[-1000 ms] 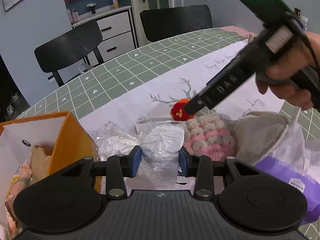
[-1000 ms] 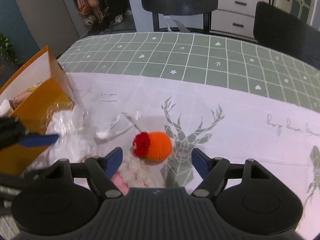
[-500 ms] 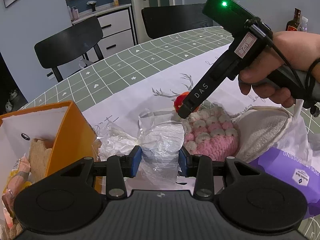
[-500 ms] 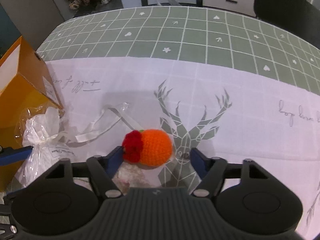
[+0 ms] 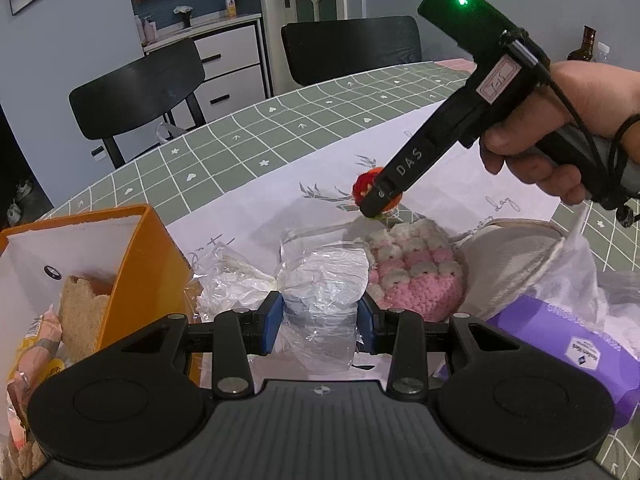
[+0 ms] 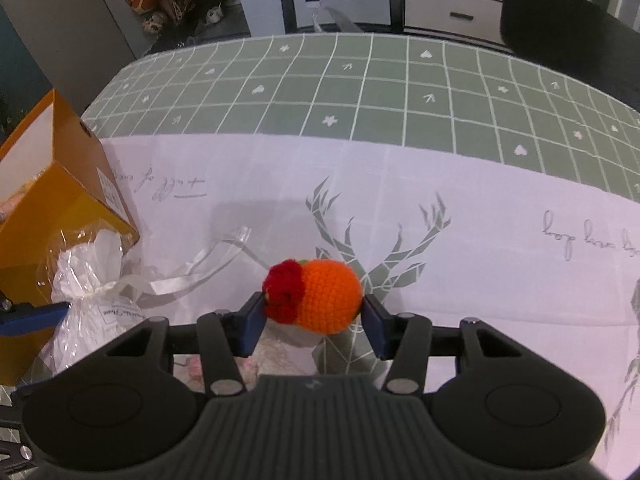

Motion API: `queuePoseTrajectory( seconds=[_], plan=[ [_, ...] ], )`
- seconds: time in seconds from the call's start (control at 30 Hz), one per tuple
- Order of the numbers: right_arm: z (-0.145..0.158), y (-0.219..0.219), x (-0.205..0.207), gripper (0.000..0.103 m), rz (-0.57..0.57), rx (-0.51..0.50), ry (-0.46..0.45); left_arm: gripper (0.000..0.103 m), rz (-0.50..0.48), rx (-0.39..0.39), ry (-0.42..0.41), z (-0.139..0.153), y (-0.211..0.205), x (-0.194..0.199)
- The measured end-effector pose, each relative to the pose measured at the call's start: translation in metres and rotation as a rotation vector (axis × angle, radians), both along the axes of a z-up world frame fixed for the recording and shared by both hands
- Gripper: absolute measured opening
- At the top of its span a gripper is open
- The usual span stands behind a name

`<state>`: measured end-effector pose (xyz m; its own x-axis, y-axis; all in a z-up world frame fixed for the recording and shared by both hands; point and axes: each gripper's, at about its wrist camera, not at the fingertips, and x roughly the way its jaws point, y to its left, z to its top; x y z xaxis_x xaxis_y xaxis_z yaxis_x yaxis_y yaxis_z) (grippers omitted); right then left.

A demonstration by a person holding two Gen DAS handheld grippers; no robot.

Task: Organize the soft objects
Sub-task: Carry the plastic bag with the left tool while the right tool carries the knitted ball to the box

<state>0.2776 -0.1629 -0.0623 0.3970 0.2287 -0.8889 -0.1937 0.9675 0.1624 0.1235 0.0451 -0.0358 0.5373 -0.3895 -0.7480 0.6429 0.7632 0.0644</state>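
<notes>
Right gripper [image 6: 313, 322]: jaws just been closing, now meeting both ends of crocheted orange toy [image 6: 326, 300] (red tuft toward left pad), toy on white cloth [image 6: 460, 216] just beyond pink knit piece [image 5: 416, 276]. Toy judged light, yarn-soft, compressible; hold across orange body at widest part, not on tuft; slight squeeze should suffice. Left gripper [image 5: 320, 322]: half-closed on crinkled plastic-wrapped bundle [image 5: 320, 280], beside orange box [image 5: 148, 264]; film judged slippery.
</notes>
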Motion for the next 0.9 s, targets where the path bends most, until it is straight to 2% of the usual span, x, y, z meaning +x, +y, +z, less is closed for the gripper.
queuePoseTrajectory(
  seconds=[0.57,0.9],
  plan=[
    [0.063,0.007,-0.046,0.051,0.025,-0.024,-0.075,0.044,-0.006,-0.021,-0.082,0.051,0.009,-0.041],
    [0.1,0.043,-0.084,0.051,0.095,-0.05,-0.123,0.044,0.024,-0.051,-0.125,0.077,0.042,-0.064]
  ],
)
